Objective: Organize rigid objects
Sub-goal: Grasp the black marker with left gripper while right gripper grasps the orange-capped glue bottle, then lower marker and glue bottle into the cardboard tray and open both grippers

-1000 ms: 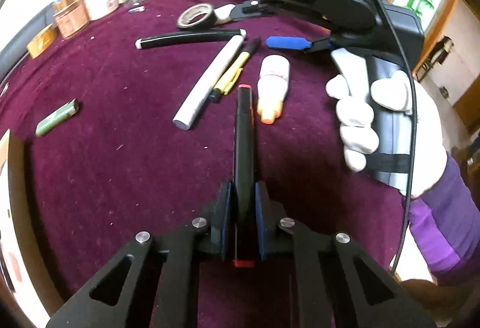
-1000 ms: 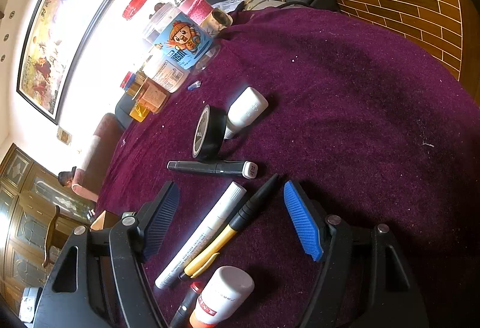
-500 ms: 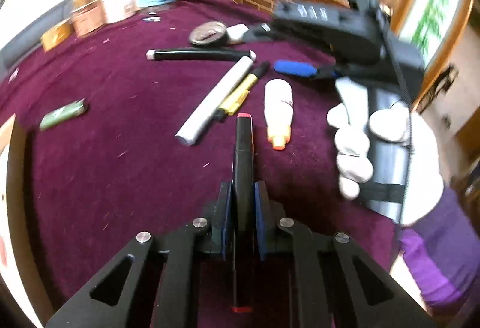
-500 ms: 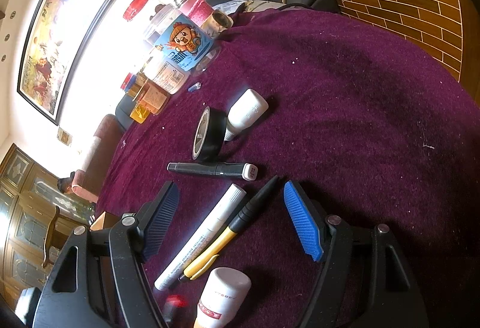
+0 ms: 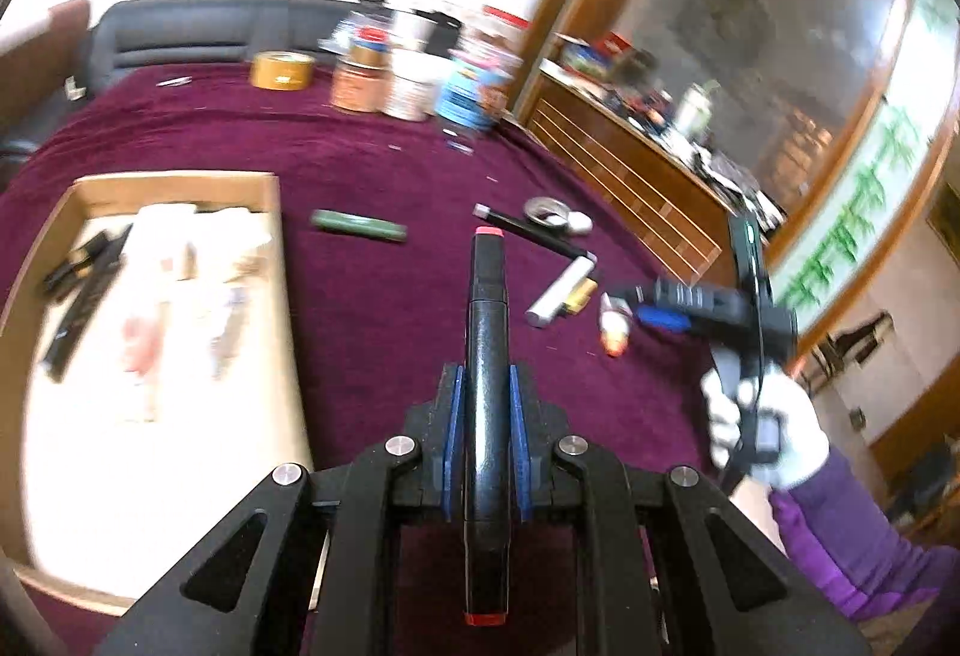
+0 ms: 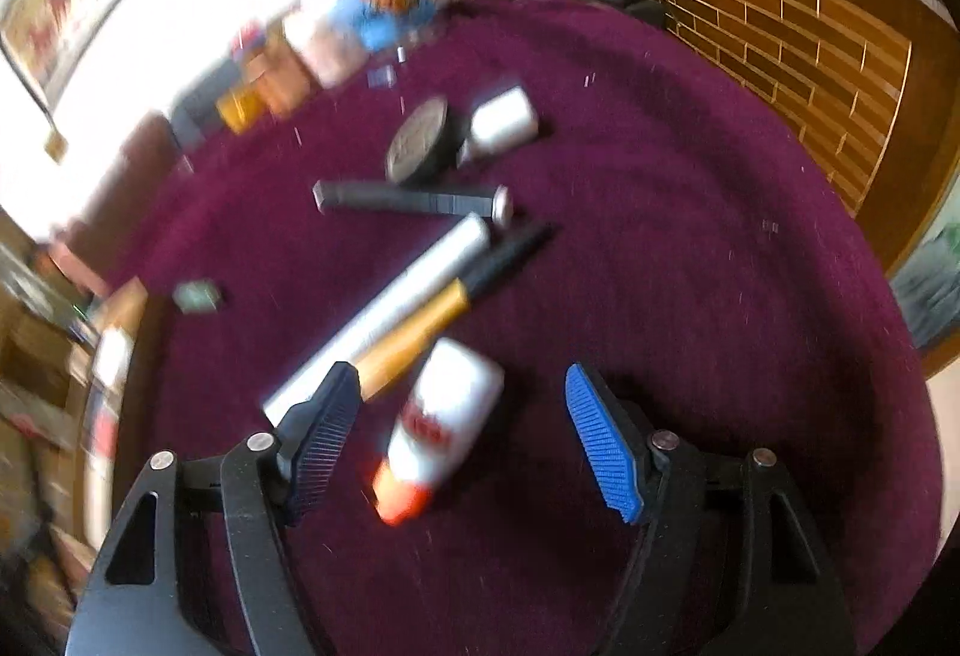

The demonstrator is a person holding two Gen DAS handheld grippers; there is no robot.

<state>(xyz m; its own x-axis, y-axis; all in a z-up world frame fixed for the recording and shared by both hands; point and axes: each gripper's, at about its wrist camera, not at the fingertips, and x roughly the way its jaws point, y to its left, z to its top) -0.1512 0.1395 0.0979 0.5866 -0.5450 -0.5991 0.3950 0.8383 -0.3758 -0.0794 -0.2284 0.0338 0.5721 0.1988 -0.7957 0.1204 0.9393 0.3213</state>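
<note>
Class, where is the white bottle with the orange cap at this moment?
In the right wrist view, the white bottle lies on the purple cloth between the right gripper's open jaws, beside the yellow pen.

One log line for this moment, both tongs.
left tongs: shut on marker, box in view | right tongs: closing, astride glue bottle, no pad contact

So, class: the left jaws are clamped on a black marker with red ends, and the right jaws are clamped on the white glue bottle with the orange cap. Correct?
Not quite. The left gripper does clamp the black marker with red ends, but the right wrist view shows the right gripper open around the white glue bottle with the orange cap, jaws not touching it.
</note>
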